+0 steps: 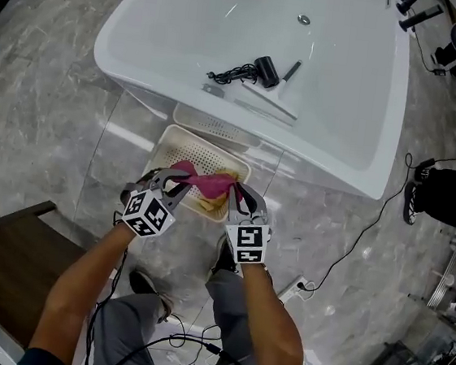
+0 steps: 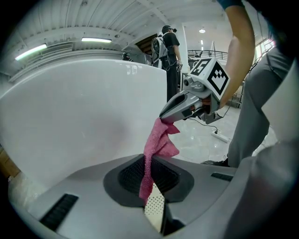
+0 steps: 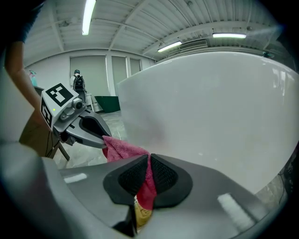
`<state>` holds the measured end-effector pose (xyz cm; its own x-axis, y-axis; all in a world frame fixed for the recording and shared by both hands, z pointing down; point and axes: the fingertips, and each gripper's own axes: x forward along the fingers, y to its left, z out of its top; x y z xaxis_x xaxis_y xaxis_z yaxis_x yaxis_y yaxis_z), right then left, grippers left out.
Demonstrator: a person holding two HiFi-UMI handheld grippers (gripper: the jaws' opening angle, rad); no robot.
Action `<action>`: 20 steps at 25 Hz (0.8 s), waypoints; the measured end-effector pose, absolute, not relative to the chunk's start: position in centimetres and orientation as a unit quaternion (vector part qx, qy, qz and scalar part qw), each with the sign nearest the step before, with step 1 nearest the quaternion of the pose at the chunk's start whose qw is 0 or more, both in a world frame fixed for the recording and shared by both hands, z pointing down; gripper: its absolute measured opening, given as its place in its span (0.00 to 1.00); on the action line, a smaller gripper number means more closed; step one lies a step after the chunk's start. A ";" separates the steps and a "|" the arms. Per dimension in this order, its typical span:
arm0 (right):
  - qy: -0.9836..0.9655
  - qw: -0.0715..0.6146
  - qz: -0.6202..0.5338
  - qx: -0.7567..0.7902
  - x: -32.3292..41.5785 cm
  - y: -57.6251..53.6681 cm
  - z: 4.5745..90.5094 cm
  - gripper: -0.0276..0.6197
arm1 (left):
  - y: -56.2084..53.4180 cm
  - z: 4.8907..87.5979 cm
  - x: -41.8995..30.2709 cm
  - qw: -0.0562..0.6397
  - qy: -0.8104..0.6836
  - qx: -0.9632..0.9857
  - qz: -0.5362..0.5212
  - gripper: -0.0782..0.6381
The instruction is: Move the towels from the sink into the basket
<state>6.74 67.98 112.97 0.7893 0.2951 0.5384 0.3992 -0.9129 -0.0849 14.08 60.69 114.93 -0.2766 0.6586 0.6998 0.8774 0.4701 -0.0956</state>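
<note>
— So, what lies around the work?

— A large white glossy sink (image 1: 172,24) fills the far side, with a black cable (image 1: 232,74) coiled on its bottom. A cream perforated plastic basket (image 1: 169,142) stands on the grey marble floor (image 1: 48,108), its far end tucked under the sink's near rim. A dark wooden bench (image 1: 6,259) sits at near left and a white power strip (image 1: 295,288) at near right. The sink's outer wall rises just beyond both grippers.

— And the arms?

— Two bare forearms reach side by side from the near edge toward the basket. Each gripper slants down and away from the person, marker cube facing up.

— The fingers?

— The left gripper (image 1: 177,180) has its jaws narrow, its pads (image 2: 133,175) pinching one end of a pink terry towel (image 1: 207,183). The right gripper (image 1: 236,192) pinches the other end the same way. That towel hangs stretched between them over the basket's near half, above a yellow towel (image 1: 209,206) lying in the basket. Whether the two towels touch, I cannot tell.
</note>
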 end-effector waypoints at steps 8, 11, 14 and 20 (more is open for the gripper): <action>-0.173 0.086 -0.294 -0.936 6.9 66.7 119.8 0.09 | 59.9 120.9 14.2 0.354 -0.779 -0.489 -0.170 0.16; -0.167 0.087 -0.305 -0.933 6.6 66.0 122.1 0.09 | 59.2 123.0 13.9 0.356 -0.778 -0.486 -0.177 0.16; -0.163 0.088 -0.315 -0.931 6.3 65.5 124.1 0.09 | 58.7 124.8 13.5 0.359 -0.778 -0.482 -0.182 0.16; -0.156 0.094 -0.331 -0.926 6.3 64.4 127.2 0.09 | 57.6 127.5 13.4 0.364 -0.778 -0.474 -0.192 0.16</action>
